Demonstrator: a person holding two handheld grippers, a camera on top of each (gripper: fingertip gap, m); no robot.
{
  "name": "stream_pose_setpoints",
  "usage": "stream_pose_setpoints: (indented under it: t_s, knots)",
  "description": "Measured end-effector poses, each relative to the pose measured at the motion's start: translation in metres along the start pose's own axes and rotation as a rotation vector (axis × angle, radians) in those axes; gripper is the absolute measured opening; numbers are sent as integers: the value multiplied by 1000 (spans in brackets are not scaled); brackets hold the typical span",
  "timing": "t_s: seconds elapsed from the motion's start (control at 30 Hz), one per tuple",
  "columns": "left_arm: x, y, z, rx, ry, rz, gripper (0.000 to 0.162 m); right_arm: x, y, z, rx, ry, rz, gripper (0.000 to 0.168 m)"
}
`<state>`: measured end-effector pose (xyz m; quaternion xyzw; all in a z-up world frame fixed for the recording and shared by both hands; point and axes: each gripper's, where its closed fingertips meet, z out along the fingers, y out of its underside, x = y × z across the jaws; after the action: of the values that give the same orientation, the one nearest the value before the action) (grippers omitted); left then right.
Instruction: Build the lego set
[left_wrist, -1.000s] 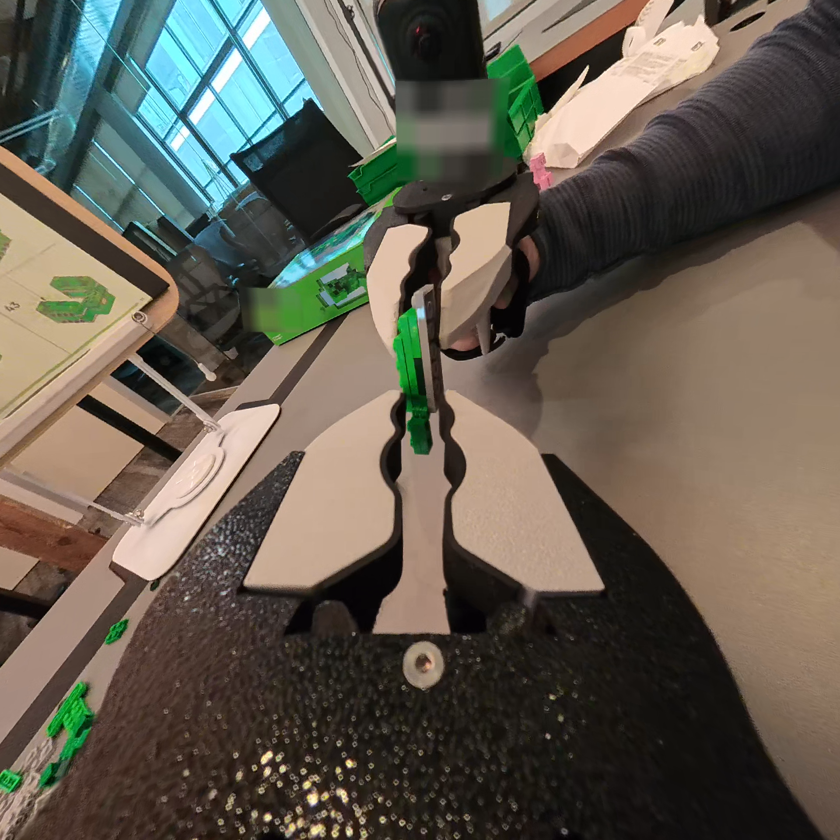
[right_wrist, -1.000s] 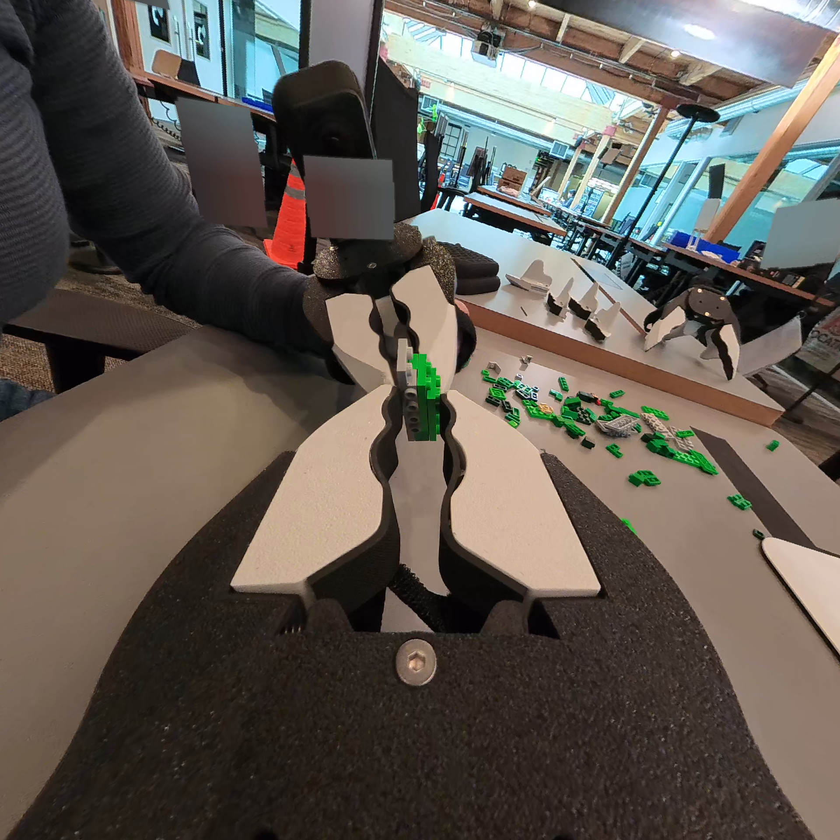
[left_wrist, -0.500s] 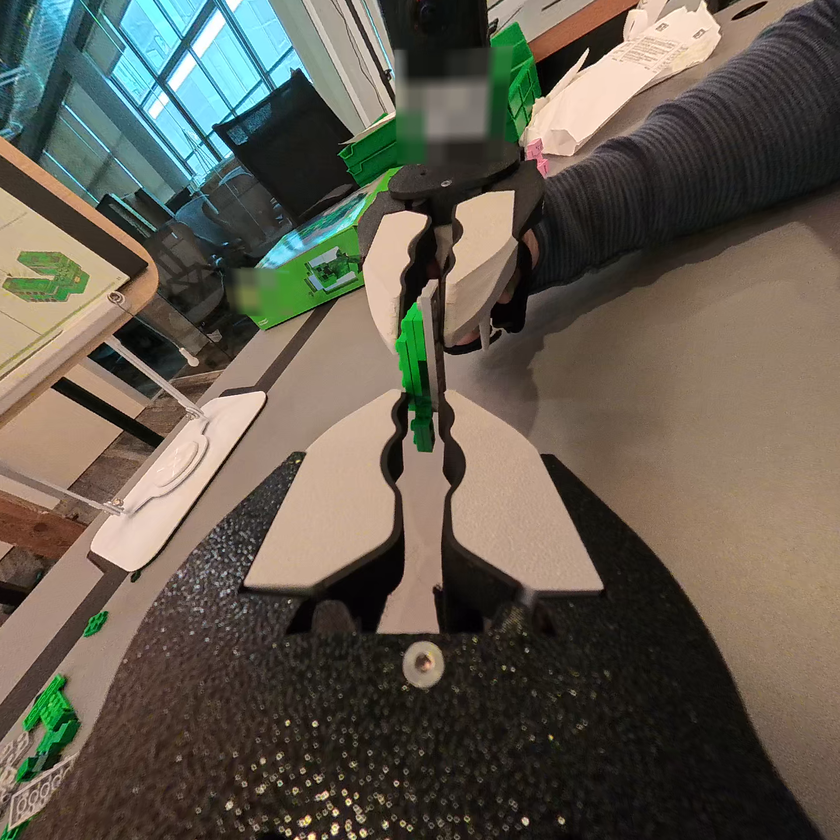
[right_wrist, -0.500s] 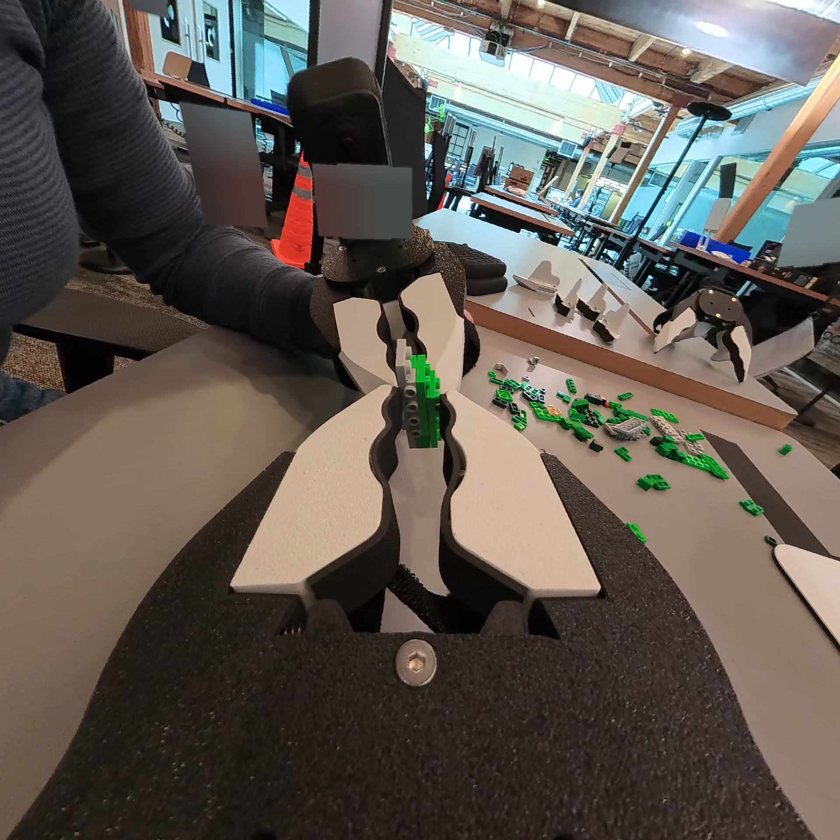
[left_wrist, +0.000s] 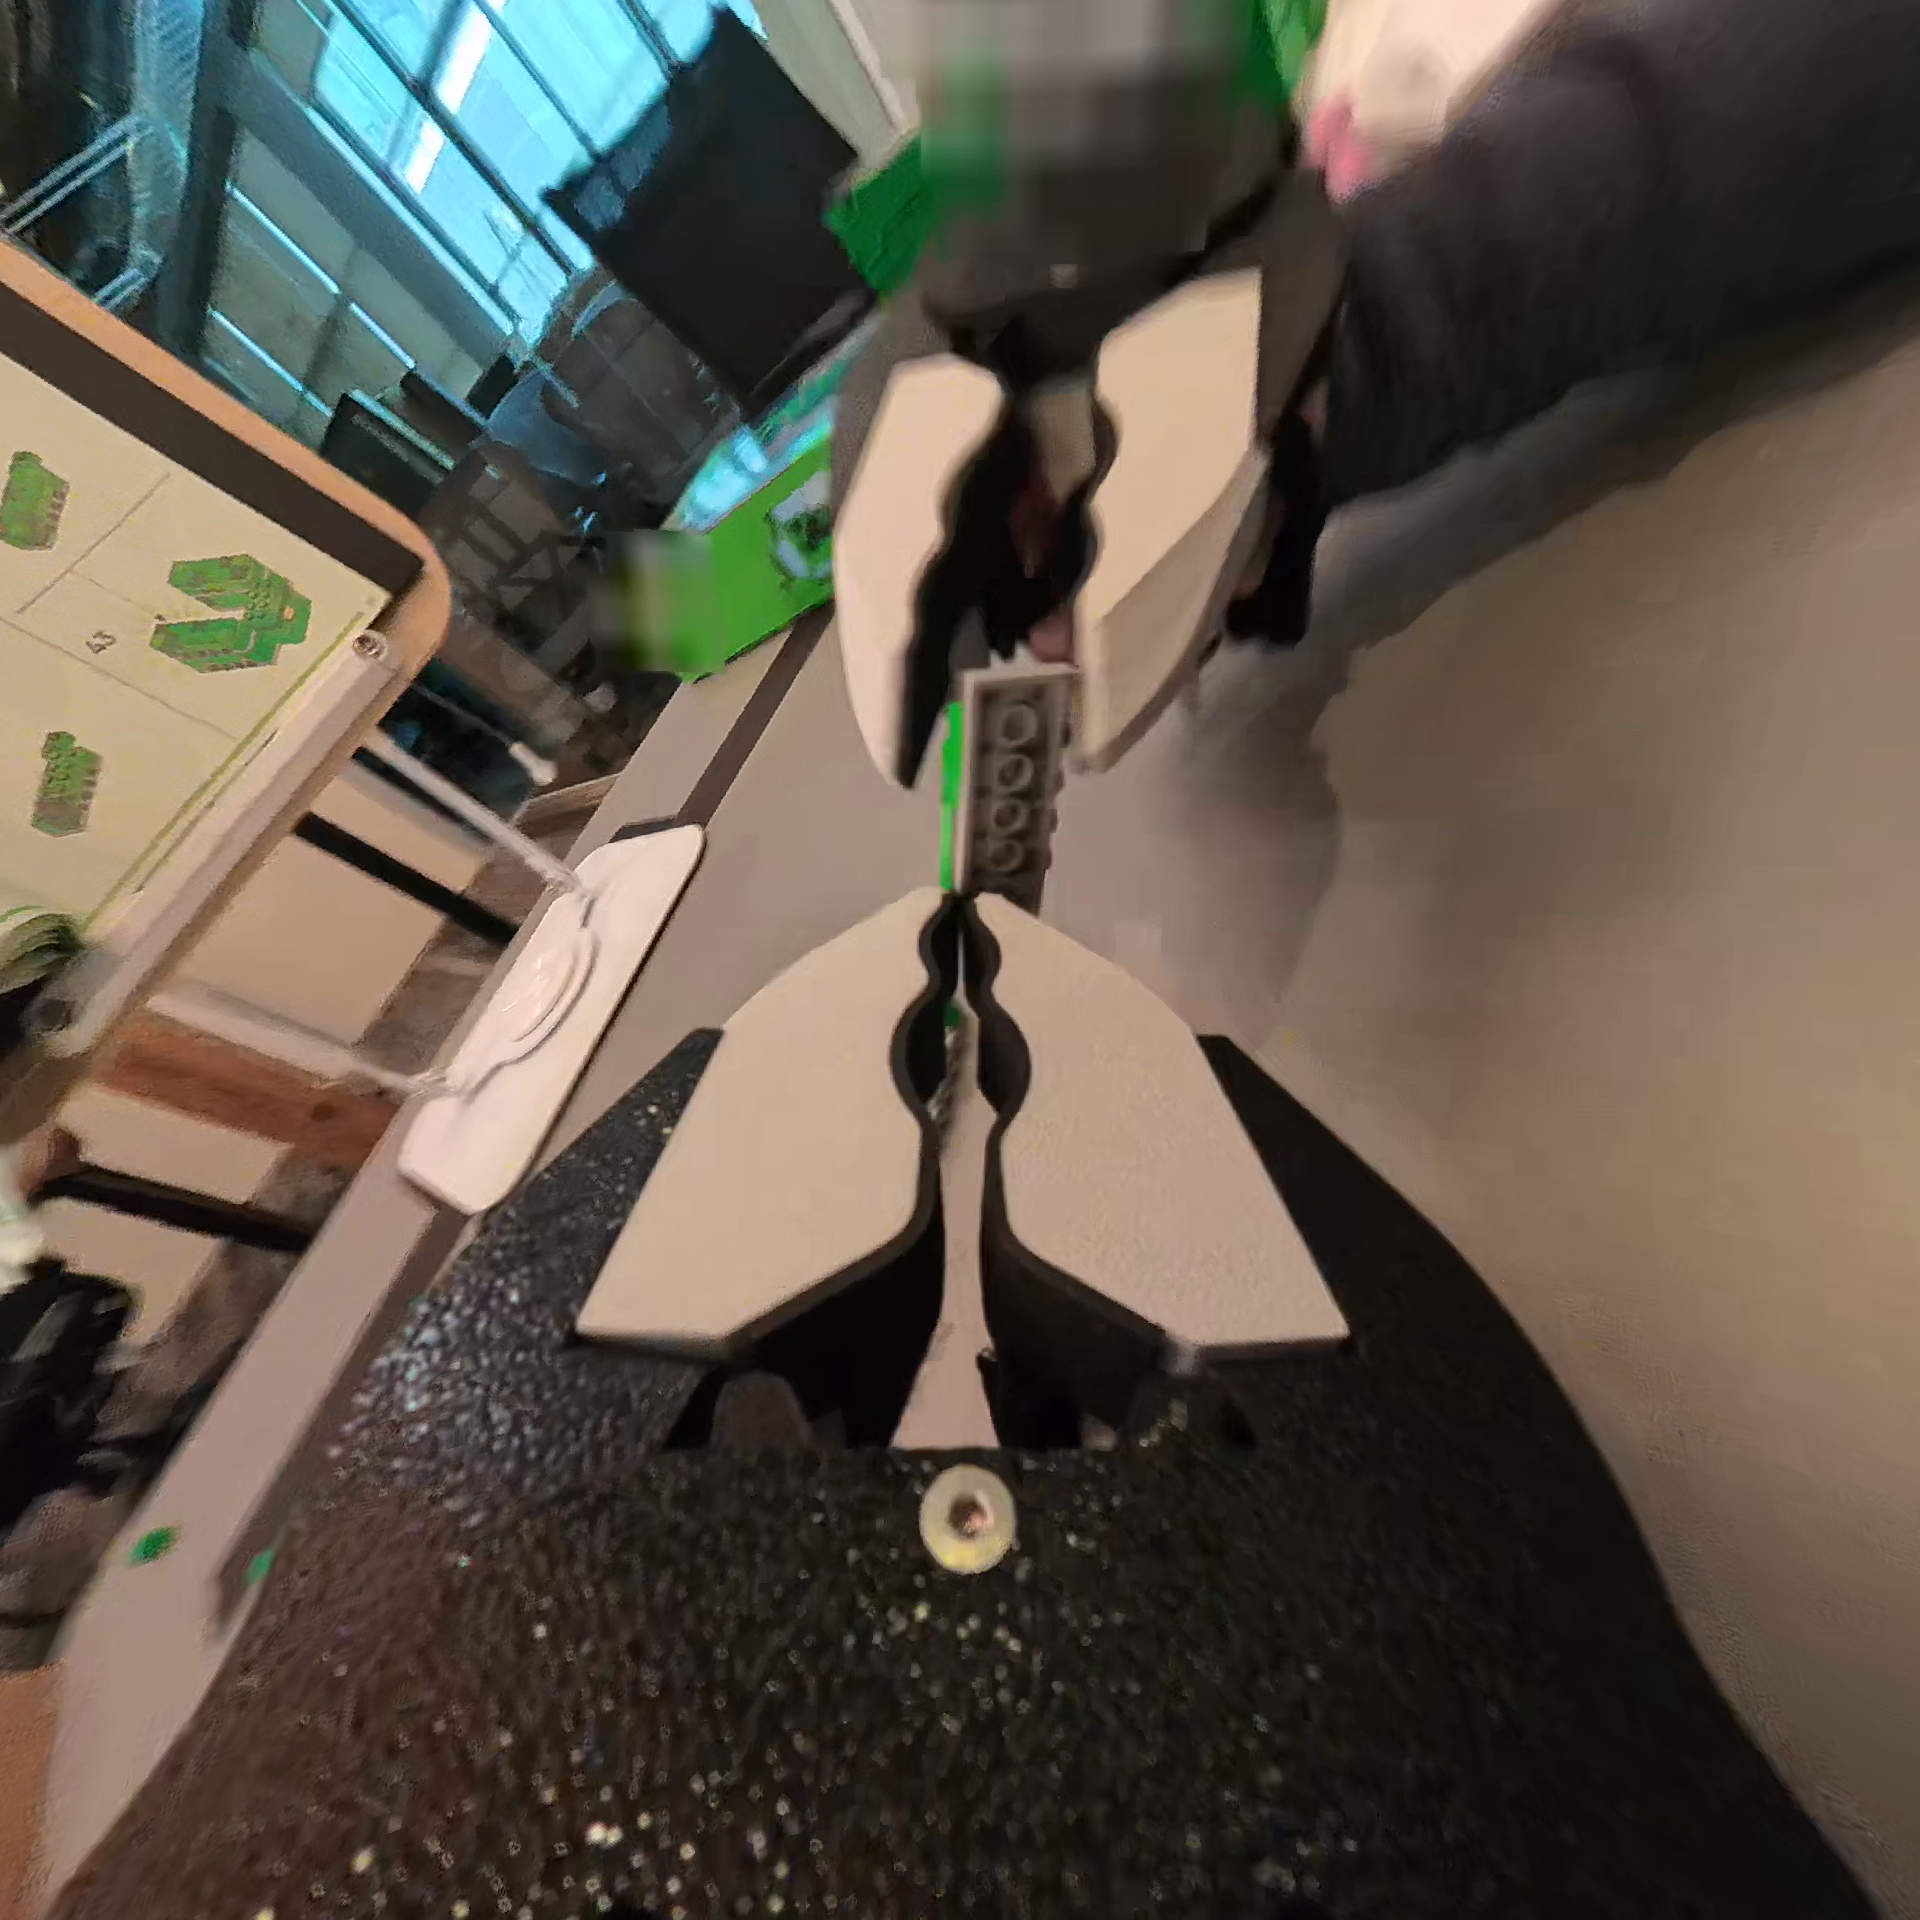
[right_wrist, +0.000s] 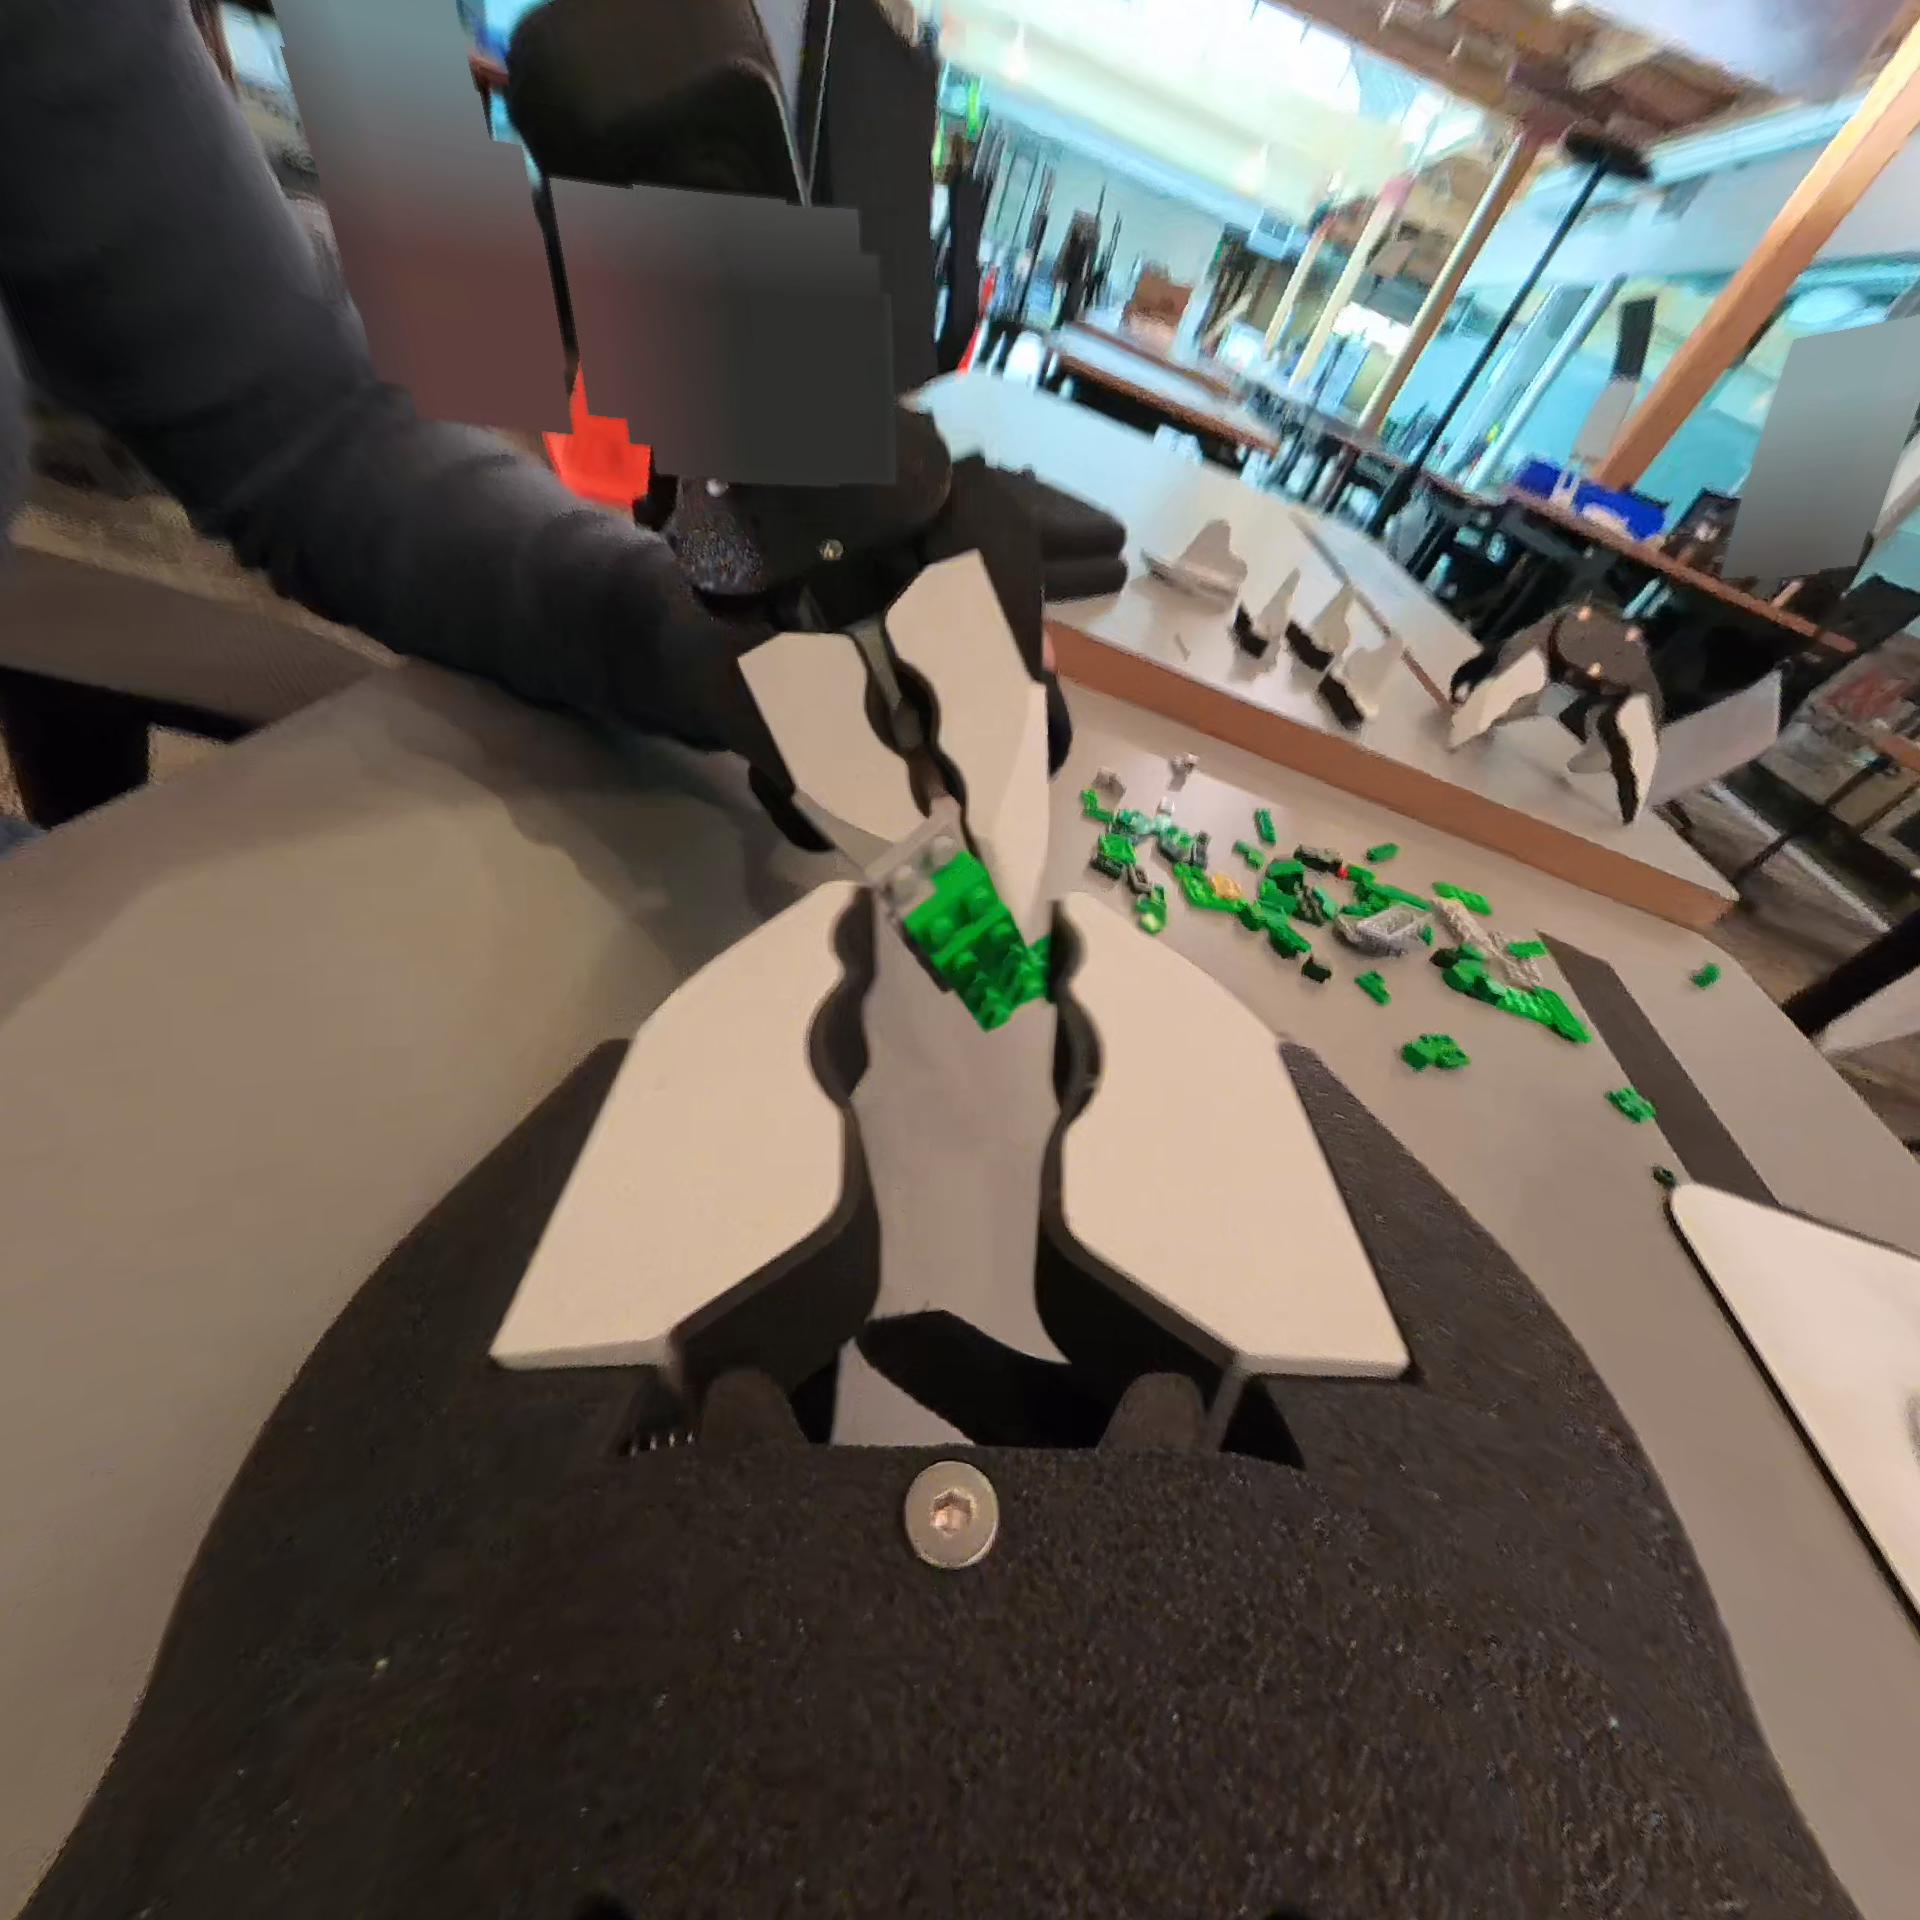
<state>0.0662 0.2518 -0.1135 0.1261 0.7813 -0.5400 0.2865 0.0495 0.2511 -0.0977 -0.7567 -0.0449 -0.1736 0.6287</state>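
A small lego assembly, a grey plate (left_wrist: 1013, 779) with green bricks (right_wrist: 966, 935) on it, is held above the grey table. My left gripper (left_wrist: 958, 912) is shut on its near end; in the right wrist view the left gripper (right_wrist: 940, 883) holds it tilted. My right gripper (right_wrist: 956, 909) is open, its fingers on either side of the assembly without gripping it. In the left wrist view the right gripper (left_wrist: 997, 764) stands open around the far end of the plate. Both views are motion-blurred.
Several loose green and grey bricks (right_wrist: 1299, 904) lie on the table (right_wrist: 312, 987) at the right. An instruction booklet (left_wrist: 156, 623) stands on a holder with a white base (left_wrist: 561, 997). A green box (left_wrist: 769, 561) sits behind. Spare gripper parts (right_wrist: 1590, 686) rest on a raised board.
My right gripper has opened and let go of the assembly. My left gripper still holds it and has tilted it. Both grippers have shifted.
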Motion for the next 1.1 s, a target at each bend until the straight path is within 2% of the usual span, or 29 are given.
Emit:
stream_pose_setpoints:
  t_s: [0.1,0.23,0.33,0.43,0.53,0.6,0.67,0.7,0.73,0.97,1.1]
  knots:
    - [-6,15,2,-128,-74,154,0,2,6,3,-165,3,27,48]
    - [0,15,5,-116,-35,108,0,3,17,3,-346,27,-62,49]
    - [-2,18,5,-114,-31,80,0,1,36,4,-430,19,-56,44]
    - [-1,19,6,-118,-41,113,0,1,42,11,-408,13,86,34]
    - [1,20,7,-118,-58,181,2,7,43,9,-392,38,129,21]
    - [-3,14,7,-78,-107,175,23,10,40,7,-377,51,79,17]
    - [-10,8,7,-53,-156,138,45,7,40,5,-391,45,-62,17]
    - [-11,8,7,-55,-158,124,54,4,38,6,-385,40,-139,17]
    - [-9,9,8,-59,-138,113,55,1,37,7,-382,29,-193,17]
    - [5,6,8,-38,-46,120,30,-2,31,6,-388,40,-373,16]
    - [9,8,10,-58,-53,197,26,-3,35,6,-470,44,-474,16]
